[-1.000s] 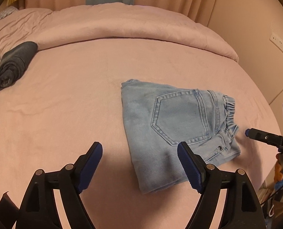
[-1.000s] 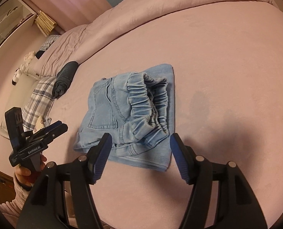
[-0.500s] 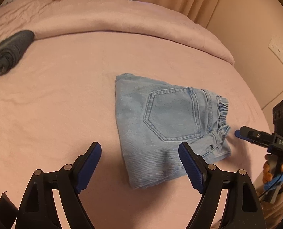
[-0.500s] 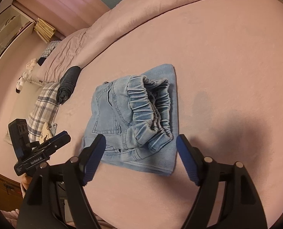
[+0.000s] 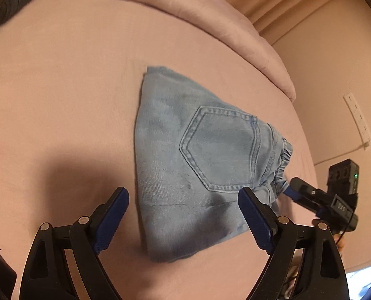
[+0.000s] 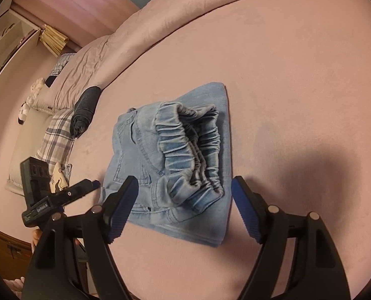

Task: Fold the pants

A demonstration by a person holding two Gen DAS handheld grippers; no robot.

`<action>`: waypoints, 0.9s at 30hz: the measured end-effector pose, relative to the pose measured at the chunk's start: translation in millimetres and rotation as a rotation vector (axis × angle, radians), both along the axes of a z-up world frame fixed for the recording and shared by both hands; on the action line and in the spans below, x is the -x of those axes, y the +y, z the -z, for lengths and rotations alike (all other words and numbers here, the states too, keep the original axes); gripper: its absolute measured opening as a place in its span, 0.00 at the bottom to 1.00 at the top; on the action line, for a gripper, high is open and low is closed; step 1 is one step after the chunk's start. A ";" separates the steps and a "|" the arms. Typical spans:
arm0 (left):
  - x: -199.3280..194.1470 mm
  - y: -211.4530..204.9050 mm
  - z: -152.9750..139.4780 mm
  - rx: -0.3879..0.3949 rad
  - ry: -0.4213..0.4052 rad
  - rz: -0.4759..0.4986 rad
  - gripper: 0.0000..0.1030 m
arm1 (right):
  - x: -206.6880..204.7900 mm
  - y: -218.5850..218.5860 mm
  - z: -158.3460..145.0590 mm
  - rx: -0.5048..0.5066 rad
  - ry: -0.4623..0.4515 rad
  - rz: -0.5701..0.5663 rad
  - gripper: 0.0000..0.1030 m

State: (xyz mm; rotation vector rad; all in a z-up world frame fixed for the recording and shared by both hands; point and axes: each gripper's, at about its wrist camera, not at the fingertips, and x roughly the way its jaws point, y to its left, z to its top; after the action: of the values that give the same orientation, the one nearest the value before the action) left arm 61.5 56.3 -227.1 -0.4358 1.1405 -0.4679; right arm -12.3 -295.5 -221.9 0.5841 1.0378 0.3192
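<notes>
The folded light blue denim pants (image 5: 205, 165) lie in the middle of the frame on the pink bed sheet (image 5: 60, 100). The left gripper (image 5: 183, 215) and right gripper (image 6: 184, 200) are both spread wide, holding nothing.

I see bare pink bedspread (image 6: 298, 62) all round the folded pants (image 6: 175, 160); only a rolled dark garment (image 6: 84, 111) lies well apart.
</notes>
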 end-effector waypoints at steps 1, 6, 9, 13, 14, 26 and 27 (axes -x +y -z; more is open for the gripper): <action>-2.2 -1.2 4.2 0.004 0.017 -0.002 0.86 | -2.5 -0.7 3.4 -0.007 0.008 0.002 0.75; -7.9 -3.9 12.1 0.030 0.034 -0.003 0.86 | -11.8 -0.1 20.8 -0.037 0.054 -0.006 0.75; -9.9 -4.1 14.8 0.044 0.037 -0.001 0.86 | -12.9 0.1 24.3 -0.053 0.048 -0.009 0.75; -14.7 -4.7 17.6 0.066 0.034 0.011 0.86 | -15.7 -1.7 27.1 -0.081 0.041 -0.008 0.76; -15.9 -4.2 17.9 0.075 0.032 0.014 0.86 | -16.4 -1.7 27.8 -0.083 0.039 -0.009 0.76; -21.2 -35.3 15.5 -0.068 -0.053 0.079 0.84 | -15.3 27.9 19.1 0.129 -0.036 -0.071 0.68; -21.1 -36.9 15.0 -0.088 -0.061 0.082 0.80 | -14.1 30.0 17.1 0.153 -0.045 -0.077 0.64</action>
State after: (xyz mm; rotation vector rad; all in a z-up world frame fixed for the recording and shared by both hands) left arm 82.6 19.4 -242.0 -0.2971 1.1188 -0.4975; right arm 1.7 -265.6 -239.1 0.3988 1.0324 0.3164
